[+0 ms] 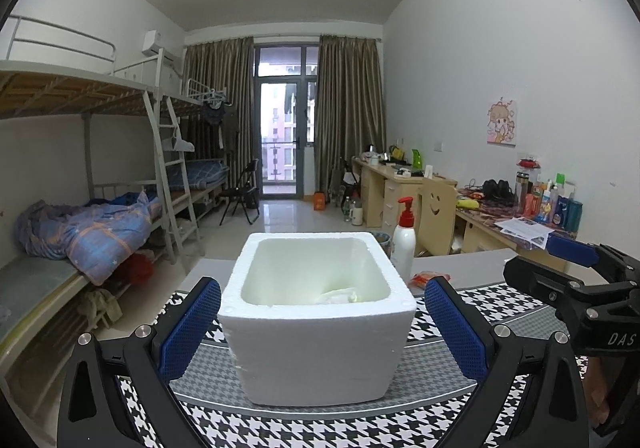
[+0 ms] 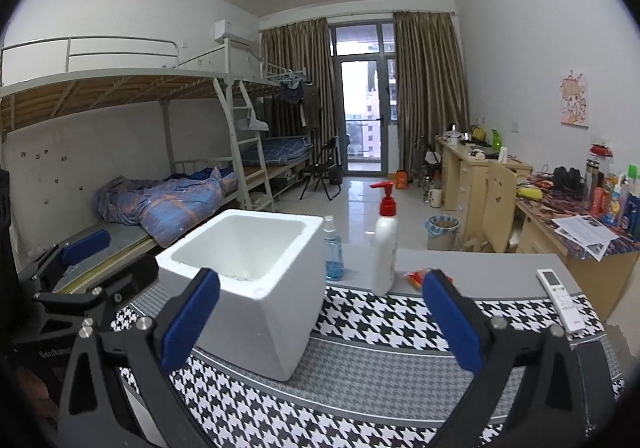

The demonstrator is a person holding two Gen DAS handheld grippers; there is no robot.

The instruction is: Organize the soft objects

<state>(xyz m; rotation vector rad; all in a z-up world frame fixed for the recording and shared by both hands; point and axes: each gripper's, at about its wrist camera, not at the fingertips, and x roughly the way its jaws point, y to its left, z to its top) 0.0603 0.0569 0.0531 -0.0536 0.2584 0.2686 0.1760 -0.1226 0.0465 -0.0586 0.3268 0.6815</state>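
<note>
A white foam box (image 1: 316, 332) stands on the houndstooth cloth (image 1: 352, 424) straight ahead in the left wrist view, with a crumpled white soft item (image 1: 338, 295) inside at its bottom. My left gripper (image 1: 320, 328) is open and empty, its blue pads either side of the box without touching it. My right gripper (image 2: 320, 322) is open and empty, to the right of the box (image 2: 256, 288). An orange-red packet (image 2: 416, 277) lies on the table behind the right gripper; it also shows in the left wrist view (image 1: 426, 280).
A white pump bottle (image 2: 385, 248) with a red top and a blue liquid bottle (image 2: 333, 250) stand behind the box. A white remote (image 2: 560, 298) lies at the table's right edge. Bunk beds are left, desks and a chair right.
</note>
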